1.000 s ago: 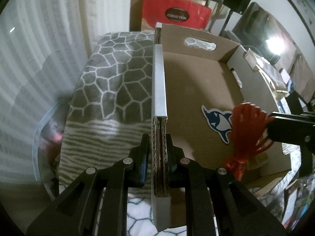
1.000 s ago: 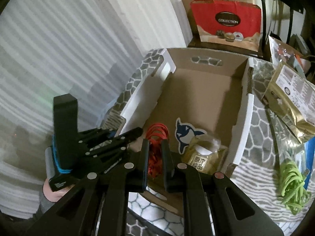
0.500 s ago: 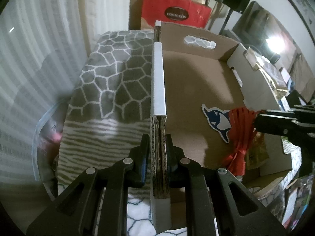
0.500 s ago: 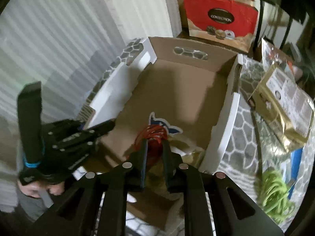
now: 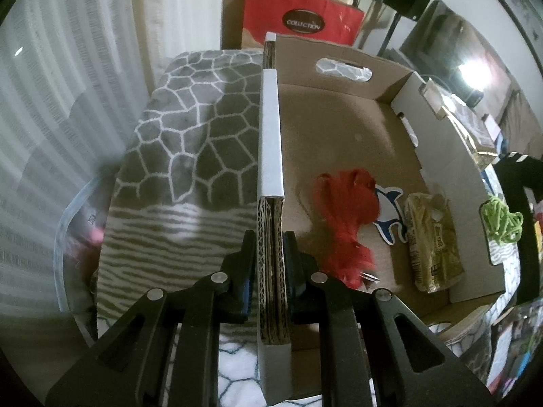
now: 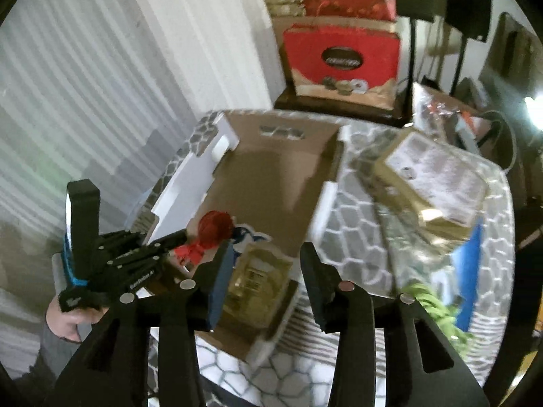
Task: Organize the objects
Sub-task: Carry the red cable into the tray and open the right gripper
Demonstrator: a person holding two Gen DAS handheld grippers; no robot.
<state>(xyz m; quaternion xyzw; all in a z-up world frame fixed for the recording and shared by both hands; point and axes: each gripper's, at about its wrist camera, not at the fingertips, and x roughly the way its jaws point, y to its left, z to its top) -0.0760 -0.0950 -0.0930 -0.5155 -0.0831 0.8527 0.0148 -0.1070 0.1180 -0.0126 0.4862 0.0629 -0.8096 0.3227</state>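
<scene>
An open cardboard box sits on a grey patterned blanket. My left gripper is shut on the box's left wall. A red cord bundle lies on the box floor beside an orca sticker and a gold packet. In the right wrist view the red bundle and gold packet lie in the box. My right gripper is open and empty, raised above the box's near right corner.
A green cord bundle, a large gold bag and a blue item lie on the blanket right of the box. A red gift bag stands behind. A curtain hangs at the left.
My right gripper has opened and let go of the red bundle, which now lies in the box. The gripper has pulled up and to the right. The left gripper has kept its hold.
</scene>
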